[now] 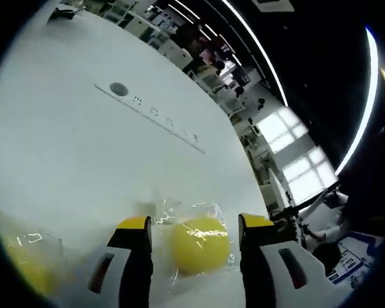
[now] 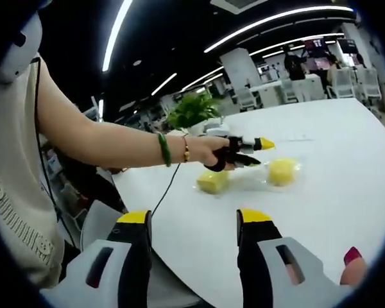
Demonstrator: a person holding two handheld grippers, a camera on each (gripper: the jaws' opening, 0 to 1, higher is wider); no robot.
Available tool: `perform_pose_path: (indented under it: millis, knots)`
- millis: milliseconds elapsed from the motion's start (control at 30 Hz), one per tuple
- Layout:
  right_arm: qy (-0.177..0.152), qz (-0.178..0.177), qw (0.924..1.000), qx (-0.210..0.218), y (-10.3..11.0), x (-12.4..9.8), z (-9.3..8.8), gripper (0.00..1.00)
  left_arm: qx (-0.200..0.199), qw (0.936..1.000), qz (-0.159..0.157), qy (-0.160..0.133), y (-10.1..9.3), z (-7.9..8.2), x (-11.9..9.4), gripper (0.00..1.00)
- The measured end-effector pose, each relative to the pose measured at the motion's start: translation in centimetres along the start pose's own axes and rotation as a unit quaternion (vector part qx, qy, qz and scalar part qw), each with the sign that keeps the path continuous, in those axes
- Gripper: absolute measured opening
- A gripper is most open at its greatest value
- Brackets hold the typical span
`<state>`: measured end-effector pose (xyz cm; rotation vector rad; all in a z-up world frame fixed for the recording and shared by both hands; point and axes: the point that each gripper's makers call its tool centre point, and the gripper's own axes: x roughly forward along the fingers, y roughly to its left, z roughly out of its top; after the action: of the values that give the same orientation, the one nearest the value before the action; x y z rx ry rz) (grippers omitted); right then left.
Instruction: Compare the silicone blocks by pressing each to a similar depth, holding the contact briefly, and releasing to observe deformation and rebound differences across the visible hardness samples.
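Note:
My left gripper (image 1: 192,224) is open. A round yellow silicone block (image 1: 200,244) in clear wrap lies on the white table (image 1: 83,160) just ahead, in the gap between the jaws and touching neither. A second yellow block (image 1: 25,266) sits at the lower left. In the right gripper view, a person's hand holds the left gripper (image 2: 264,145) slightly above the table, over the two blocks (image 2: 213,182) (image 2: 282,171). My right gripper (image 2: 192,219) hangs open near the table's front edge, well short of the blocks, with nothing between its fingers.
A flat strip with a dark round spot (image 1: 119,88) and a row of small marks lies farther out on the table. The person's arm with a green bracelet (image 2: 162,149) reaches in from the left. A potted plant (image 2: 192,110) stands behind; chairs and tables fill the background.

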<state>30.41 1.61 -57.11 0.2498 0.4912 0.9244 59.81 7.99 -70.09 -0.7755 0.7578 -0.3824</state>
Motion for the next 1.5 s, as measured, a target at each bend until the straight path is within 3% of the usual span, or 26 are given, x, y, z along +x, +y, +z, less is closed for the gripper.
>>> perform_pose_path:
  millis: [167, 400, 600, 800, 900, 1133, 1233, 1500]
  knots:
    - [-0.002, -0.008, 1.0, 0.006, -0.6, -0.4, -0.1, 0.47, 0.035, 0.9989, 0.031, -0.002, 0.7, 0.0, 1.0, 0.39]
    - [0.003, -0.016, 0.9998, 0.012, -1.3, -0.8, -0.7, 0.46, 0.019, 0.999, 0.038, 0.011, 1.9, -0.2, 2.0, 0.26]
    - [0.001, -0.021, 0.9997, 0.015, -1.8, -0.9, -0.6, 0.45, 0.014, 0.9991, 0.038, 0.013, 2.3, -0.2, 2.7, 0.21]
    - [-0.001, -0.021, 0.9997, 0.014, -2.0, -0.7, -0.4, 0.45, 0.05, 0.9984, 0.025, 0.009, 1.9, 0.3, 2.7, 0.0]
    - [-0.001, -0.023, 0.9997, 0.013, -2.1, -0.7, -0.3, 0.44, 0.063, 0.9976, 0.022, 0.018, 1.8, 0.2, 2.6, 0.0]
    - [-0.002, -0.024, 0.9997, 0.01, -2.1, -0.7, 0.1, 0.44, 0.036, 0.9991, 0.01, 0.02, 1.5, 0.2, 1.4, 0.0]
    - [-0.003, -0.022, 0.9997, 0.009, -1.9, -0.6, 0.2, 0.43, 0.031, 0.9994, -0.01, 0.014, 0.6, 0.2, 0.4, 0.0]
    - [0.0, -0.014, 0.9999, -0.002, -0.6, -0.2, 0.3, 0.43, 0.063, 0.9968, -0.048, -0.009, -1.6, -0.3, -2.9, 0.0]
